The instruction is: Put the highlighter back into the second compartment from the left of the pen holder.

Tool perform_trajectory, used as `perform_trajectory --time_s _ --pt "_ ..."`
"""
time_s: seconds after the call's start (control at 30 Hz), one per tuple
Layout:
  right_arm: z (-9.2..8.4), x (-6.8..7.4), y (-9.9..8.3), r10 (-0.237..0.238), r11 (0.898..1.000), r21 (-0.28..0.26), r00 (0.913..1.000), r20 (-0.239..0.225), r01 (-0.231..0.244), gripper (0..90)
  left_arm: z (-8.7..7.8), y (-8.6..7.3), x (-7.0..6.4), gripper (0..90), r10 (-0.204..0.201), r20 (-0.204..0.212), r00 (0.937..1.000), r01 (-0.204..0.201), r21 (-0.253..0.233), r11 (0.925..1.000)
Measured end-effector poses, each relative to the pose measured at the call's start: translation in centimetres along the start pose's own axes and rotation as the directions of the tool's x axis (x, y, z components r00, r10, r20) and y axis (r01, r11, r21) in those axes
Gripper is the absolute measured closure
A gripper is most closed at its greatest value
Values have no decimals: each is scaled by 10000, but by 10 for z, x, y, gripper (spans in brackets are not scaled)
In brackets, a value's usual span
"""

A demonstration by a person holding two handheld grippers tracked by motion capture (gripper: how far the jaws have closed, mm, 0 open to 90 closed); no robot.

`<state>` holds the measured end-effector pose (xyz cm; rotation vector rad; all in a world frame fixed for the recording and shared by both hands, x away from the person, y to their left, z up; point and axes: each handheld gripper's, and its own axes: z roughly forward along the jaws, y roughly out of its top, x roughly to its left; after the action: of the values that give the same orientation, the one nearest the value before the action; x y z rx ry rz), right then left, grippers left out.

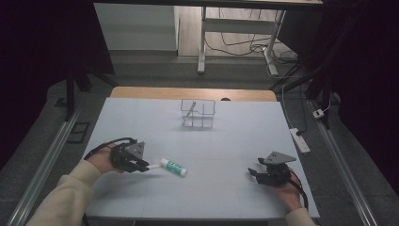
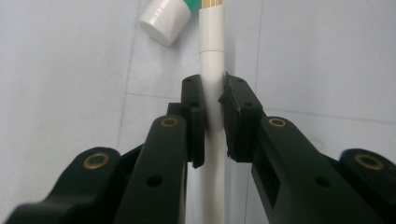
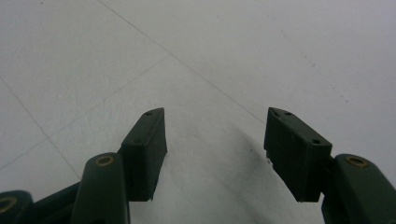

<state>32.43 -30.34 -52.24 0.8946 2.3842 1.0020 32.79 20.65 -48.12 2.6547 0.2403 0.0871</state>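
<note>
Two grippers, one white pen, one glue stick on the grey table (image 1: 226, 141).
Left gripper (image 2: 214, 116) clamps the white pen (image 2: 212, 60), probably just clear of the table; glue stick (image 1: 173, 166) lies just beside its tip. Right gripper (image 3: 215, 140) gapes wide over bare table, well apart.

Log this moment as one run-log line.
left hand-held gripper: shut on white pen | right hand-held gripper: open, nothing between jaws | glue stick: lying on table | clear organizer: far side
</note>
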Motion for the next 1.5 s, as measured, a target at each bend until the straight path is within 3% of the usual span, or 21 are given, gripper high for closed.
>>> perform_trajectory --time_s 0.17,0.37,0.47,0.63,0.77,0.93,1.13,1.37,1.5 --pt "0 0 0 51 10000 -15 10000 14 -51 387 -7 2 3 792 -472 -495 9977 464 -162 9988" --pt "0 0 0 12 10000 -8 10000 5 -12 387 -15 7 7 792 -1140 -1094 9874 1088 -519 9927" --pt "0 0 0 22 10000 -3 10000 10 -22 387 -18 10 9 792 -1479 -1574 9764 1374 -758 9876" --pt "0 0 0 17 10000 -7 10000 9 -17 387 -23 16 12 792 -2007 -2037 9582 1809 -1117 9771" --pt "0 0 0 51 10000 -20 10000 15 -51 386 -26 20 13 792 -2172 -2208 9508 1897 -1391 9719" --pt "0 0 0 37 10000 -14 10000 17 -37 387 -30 23 13 792 -2468 -2515 9359 2038 -1848 9614" --pt "0 0 0 26 10000 -8 10000 25 -26 387 -34 25 14 792 -2745 -2620 9252 2201 -2190 9506" --pt "0 0 0 11 10000 -3 10000 26 -11 387 -37 29 16 792 -3046 -2927 9064 2329 -2553 9384" --pt "0 0 0 54 10000 -16 10000 30 -54 386 -37 31 17 792 -3182 -2943 9012 2417 -2683 9325"
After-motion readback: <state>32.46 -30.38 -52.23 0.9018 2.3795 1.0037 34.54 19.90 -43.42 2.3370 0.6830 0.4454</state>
